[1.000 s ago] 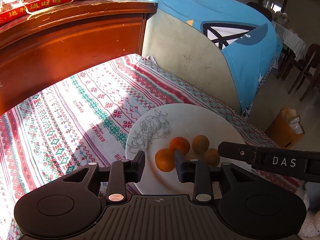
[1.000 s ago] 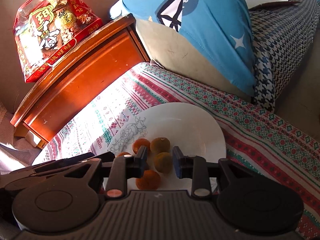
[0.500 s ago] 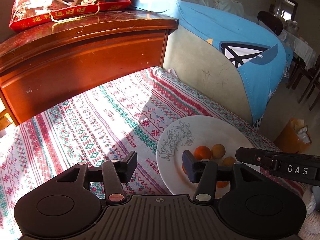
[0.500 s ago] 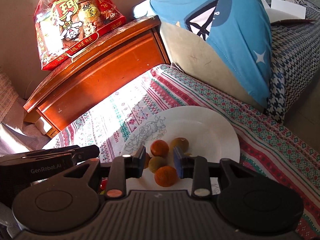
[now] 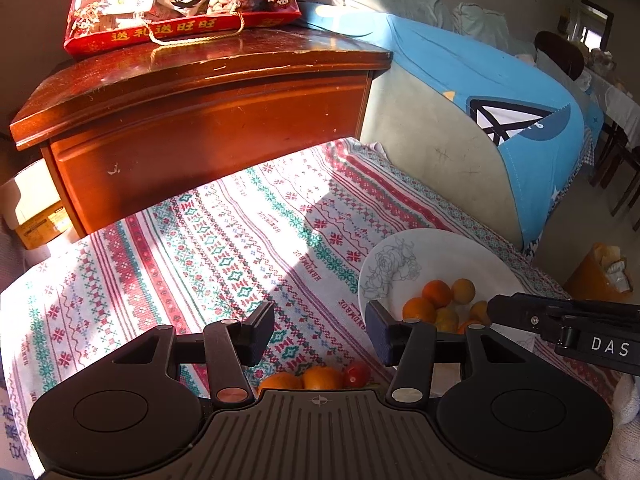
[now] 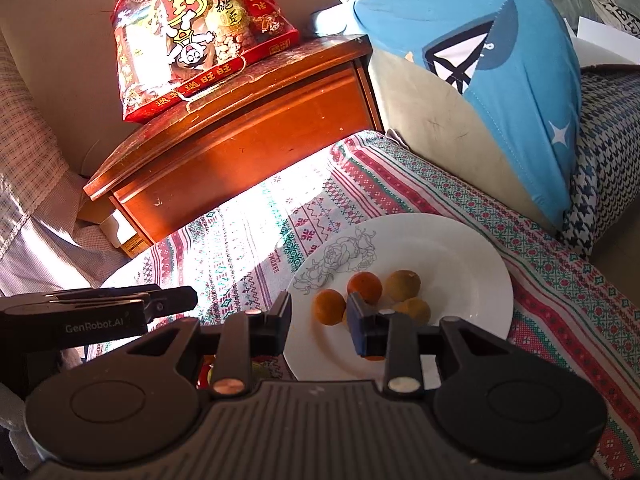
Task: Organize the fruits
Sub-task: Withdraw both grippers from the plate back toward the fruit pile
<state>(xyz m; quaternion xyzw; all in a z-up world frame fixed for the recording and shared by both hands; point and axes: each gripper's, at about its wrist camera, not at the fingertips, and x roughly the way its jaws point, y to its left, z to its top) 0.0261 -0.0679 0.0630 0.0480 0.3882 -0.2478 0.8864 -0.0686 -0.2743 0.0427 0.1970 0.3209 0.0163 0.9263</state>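
- Evidently the fruits are split between two places: a group of small oranges and duller yellow-brown fruits [image 6: 384, 294] lies on the white plate [image 6: 460, 248], while two more oranges [image 5: 304, 378] and a small red fruit [image 5: 357, 373] sit loose on the patterned cloth [image 5: 224, 248] covering the surface, just off the plate's near-left edge.
- The left gripper [image 5: 320, 328] hangs above the cloth with its jaws released and nothing between them; the loose fruits lie directly below and behind its fingertips, partly hidden by the gripper body.
- The right gripper [image 6: 318, 320] has its jaws parted by a narrower gap and also empty; the plate's fruits lie just ahead of it and slightly to its right.
- Judging by this, the left hand is nearer the loose fruits, and it would need to draw back and dip to reach them; being round, they offer no long axis to align with.
- The left wrist view shows the loose oranges plainly; the right wrist view gives only a dark glimpse of something red and yellowish [image 6: 206, 372] under the left jaw arm, probably the same fruits.
- The right wrist view, in turn, shows the whole plate, which the left view cuts off behind the other gripper.
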